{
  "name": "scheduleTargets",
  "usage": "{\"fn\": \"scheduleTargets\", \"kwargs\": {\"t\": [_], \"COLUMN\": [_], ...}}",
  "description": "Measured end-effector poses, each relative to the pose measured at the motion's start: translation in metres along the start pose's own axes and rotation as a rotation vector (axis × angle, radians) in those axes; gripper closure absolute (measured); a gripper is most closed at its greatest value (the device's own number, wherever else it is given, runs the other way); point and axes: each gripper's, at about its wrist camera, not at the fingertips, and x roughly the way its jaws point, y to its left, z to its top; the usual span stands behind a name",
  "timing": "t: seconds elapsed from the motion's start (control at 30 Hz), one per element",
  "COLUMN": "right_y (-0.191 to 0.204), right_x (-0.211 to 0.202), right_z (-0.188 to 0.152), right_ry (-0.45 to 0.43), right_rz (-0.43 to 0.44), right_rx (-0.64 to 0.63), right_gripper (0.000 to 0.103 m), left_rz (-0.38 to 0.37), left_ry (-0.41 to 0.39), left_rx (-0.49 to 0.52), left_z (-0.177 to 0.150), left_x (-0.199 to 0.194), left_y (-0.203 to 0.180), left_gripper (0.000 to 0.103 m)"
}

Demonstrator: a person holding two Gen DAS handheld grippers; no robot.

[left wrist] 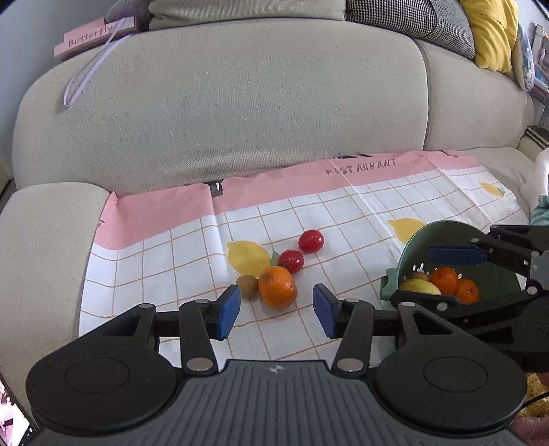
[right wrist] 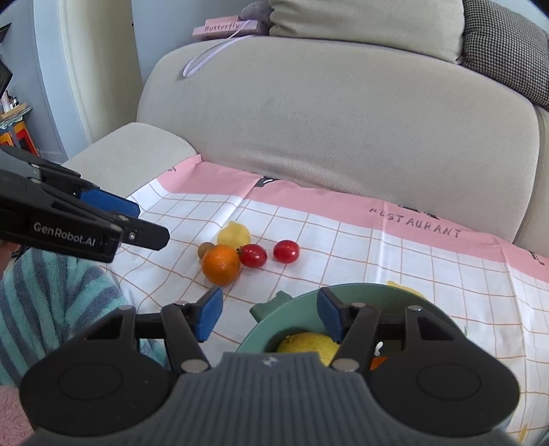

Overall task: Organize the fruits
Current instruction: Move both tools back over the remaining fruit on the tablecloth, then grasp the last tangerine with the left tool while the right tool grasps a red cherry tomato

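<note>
An orange (left wrist: 277,286) (right wrist: 220,264), a small brown kiwi (left wrist: 247,285) (right wrist: 206,248) and two red tomatoes (left wrist: 291,261) (left wrist: 311,241) (right wrist: 253,255) (right wrist: 285,251) lie on a checked cloth (left wrist: 343,219) on the sofa seat. My left gripper (left wrist: 276,308) is open, just short of the orange. A green bowl (left wrist: 442,233) (right wrist: 298,305) holds a yellow-green pear (left wrist: 420,286) (right wrist: 308,344) and two oranges (left wrist: 445,279). My right gripper (right wrist: 267,315) is open over the bowl's near rim, empty.
The beige sofa backrest (left wrist: 240,103) rises behind the cloth, the armrest (left wrist: 44,257) at left. A pink "Butterfly" box (left wrist: 92,34) sits on top. Cushions (left wrist: 490,31) lie at the far right. A person's striped sleeve (right wrist: 51,302) is at left.
</note>
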Motion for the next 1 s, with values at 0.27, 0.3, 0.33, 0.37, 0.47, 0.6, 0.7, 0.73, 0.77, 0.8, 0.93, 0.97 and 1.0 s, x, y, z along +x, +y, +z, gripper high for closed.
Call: {"fn": "scheduleTargets", "kwargs": {"t": [0.27,0.3,0.33,0.37,0.47,0.6,0.7,0.73,0.77,0.8,0.93,0.97,1.0], "right_y": [-0.005,-0.006,-0.006,-0.007,-0.009,-0.011,-0.013,-0.013,-0.015,-0.016,-0.019,-0.020,-0.021], "right_x": [0.029,0.033,0.036,0.039,0.051,0.063,0.073,0.076,0.080,0.083,0.095,0.097,0.100], "right_z": [0.011,0.013,0.014,0.016,0.021,0.029,0.035,0.036,0.038,0.039,0.042,0.042,0.042], "right_ry": [0.061,0.062,0.061,0.065,0.083,0.089,0.101,0.106,0.110,0.115,0.140,0.147,0.154], "right_rz": [0.024,0.027,0.029,0.033,0.042,0.053,0.051,0.051,0.051,0.053,0.061,0.063,0.064], "right_rx": [0.020,0.019,0.015,0.012,0.022,0.017,0.019,0.021,0.025,0.028,0.036,0.038,0.041], "right_gripper": [0.064,0.064,0.065,0.065,0.072,0.072,0.072,0.072,0.072,0.072,0.072,0.072,0.072], "left_rz": [-0.033,-0.034,-0.037,-0.040,-0.049,-0.053,-0.065,-0.069,-0.072,-0.074,-0.079,-0.084,-0.088], "left_ry": [0.005,0.007,0.009,0.013,0.034,0.070,0.097,0.103,0.110,0.117,0.150,0.157,0.163], "left_rx": [0.043,0.050,0.057,0.064,0.080,0.098,0.092,0.092,0.094,0.097,0.108,0.107,0.106], "left_z": [0.001,0.001,0.002,0.002,0.004,0.007,0.011,0.013,0.014,0.014,0.016,0.016,0.016], "left_x": [0.016,0.018,0.020,0.024,0.035,0.053,0.066,0.070,0.074,0.078,0.093,0.096,0.099], "left_y": [0.006,0.007,0.007,0.008,0.008,0.007,0.006,0.005,0.005,0.004,0.001,0.001,0.001], "left_gripper": [0.046,0.046,0.046,0.046,0.046,0.047,0.047,0.047,0.047,0.047,0.048,0.048,0.048]}}
